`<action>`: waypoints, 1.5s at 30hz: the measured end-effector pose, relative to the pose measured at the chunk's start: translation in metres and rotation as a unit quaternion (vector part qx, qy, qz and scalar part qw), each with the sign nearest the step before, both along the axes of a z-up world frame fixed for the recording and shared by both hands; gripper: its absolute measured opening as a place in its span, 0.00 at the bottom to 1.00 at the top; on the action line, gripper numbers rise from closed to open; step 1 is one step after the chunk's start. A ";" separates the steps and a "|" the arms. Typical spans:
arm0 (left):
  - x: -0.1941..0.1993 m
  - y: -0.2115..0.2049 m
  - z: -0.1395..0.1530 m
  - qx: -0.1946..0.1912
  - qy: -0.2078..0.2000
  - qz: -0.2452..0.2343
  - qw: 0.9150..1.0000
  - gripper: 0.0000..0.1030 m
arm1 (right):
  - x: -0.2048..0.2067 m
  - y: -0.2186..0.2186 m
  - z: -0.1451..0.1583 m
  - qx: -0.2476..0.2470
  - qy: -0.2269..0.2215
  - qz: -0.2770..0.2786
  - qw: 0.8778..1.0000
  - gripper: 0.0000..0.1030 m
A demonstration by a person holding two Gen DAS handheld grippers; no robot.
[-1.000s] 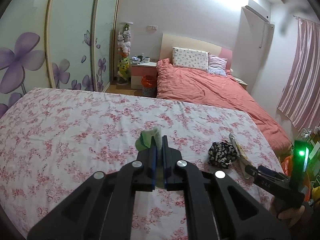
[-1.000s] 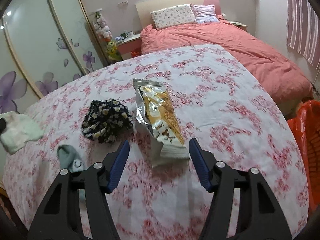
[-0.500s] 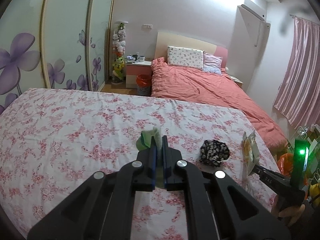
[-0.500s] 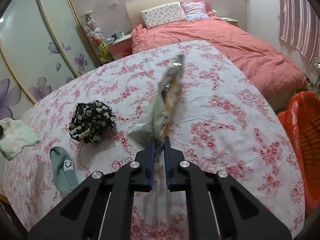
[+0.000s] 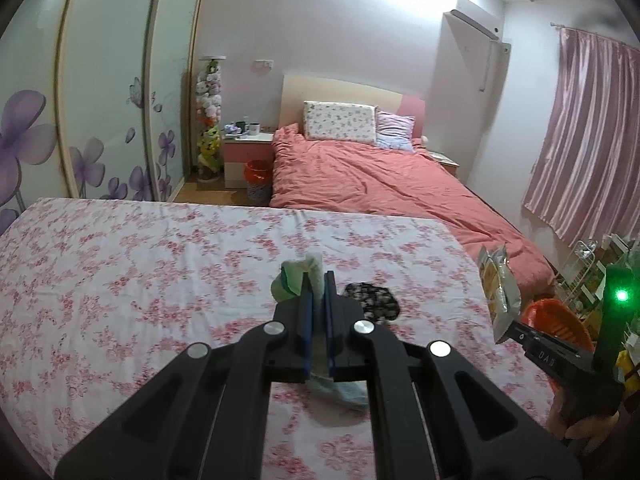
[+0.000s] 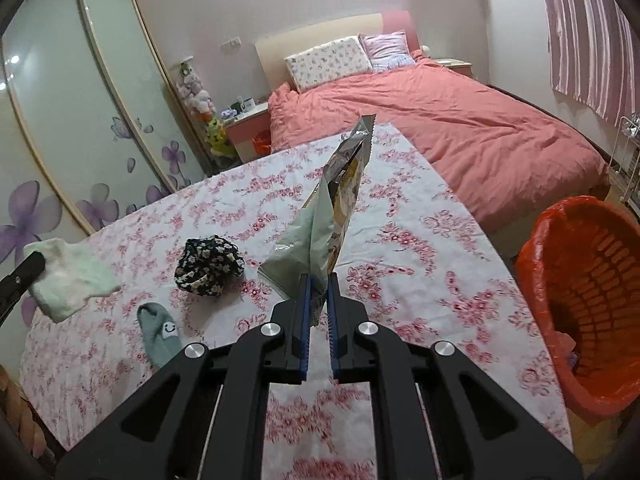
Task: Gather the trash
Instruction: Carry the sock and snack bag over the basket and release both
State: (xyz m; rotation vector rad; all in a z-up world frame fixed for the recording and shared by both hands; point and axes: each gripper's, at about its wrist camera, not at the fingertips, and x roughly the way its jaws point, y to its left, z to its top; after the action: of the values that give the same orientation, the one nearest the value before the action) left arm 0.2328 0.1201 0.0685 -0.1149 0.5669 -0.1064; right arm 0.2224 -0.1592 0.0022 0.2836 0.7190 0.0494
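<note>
My right gripper [image 6: 318, 280] is shut on the lower end of a silver and yellow snack wrapper [image 6: 332, 216], which stands up off the floral sheet [image 6: 420, 240]. The left wrist view shows that wrapper [image 5: 498, 284] at the right, pinched in the right gripper [image 5: 510, 326]. My left gripper [image 5: 318, 280] is shut on a pale green and white cloth [image 5: 298, 282], held above the sheet. In the right wrist view this cloth [image 6: 68, 280] hangs at the far left. An orange basket [image 6: 580, 280] stands beside the bed at the right.
A black floral cloth bundle [image 6: 210, 266] and a teal sock with a smiley face [image 6: 160, 330] lie on the sheet. Beyond are a bed with a red duvet [image 6: 460, 120], a nightstand [image 5: 248, 152], a small orange bin [image 5: 257, 172], wardrobe doors and pink curtains [image 5: 588, 132].
The right gripper, open around the flat wrapper a second ago, has shut on it and lifted it upright off the sheet. The left gripper has risen and drifted with its cloth.
</note>
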 end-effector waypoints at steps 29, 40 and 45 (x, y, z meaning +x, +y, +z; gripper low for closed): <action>-0.029 -0.197 0.003 0.002 0.001 -0.178 0.984 0.06 | -0.089 -0.126 0.007 0.007 -0.042 -0.095 0.995 0.08; -0.039 -0.308 -0.018 -0.002 0.020 -0.275 0.961 0.06 | -0.102 -0.186 -0.017 0.017 -0.025 -0.152 0.988 0.08; -0.037 -0.350 -0.034 -0.003 0.037 -0.305 0.952 0.06 | -0.099 -0.204 -0.029 0.020 -0.013 -0.167 0.986 0.08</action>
State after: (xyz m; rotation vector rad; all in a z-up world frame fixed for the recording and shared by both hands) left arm 0.1959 -0.2298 0.0346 0.0558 0.6620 -0.7077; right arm 0.1235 -0.3635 -0.0263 0.4382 0.6370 -0.2519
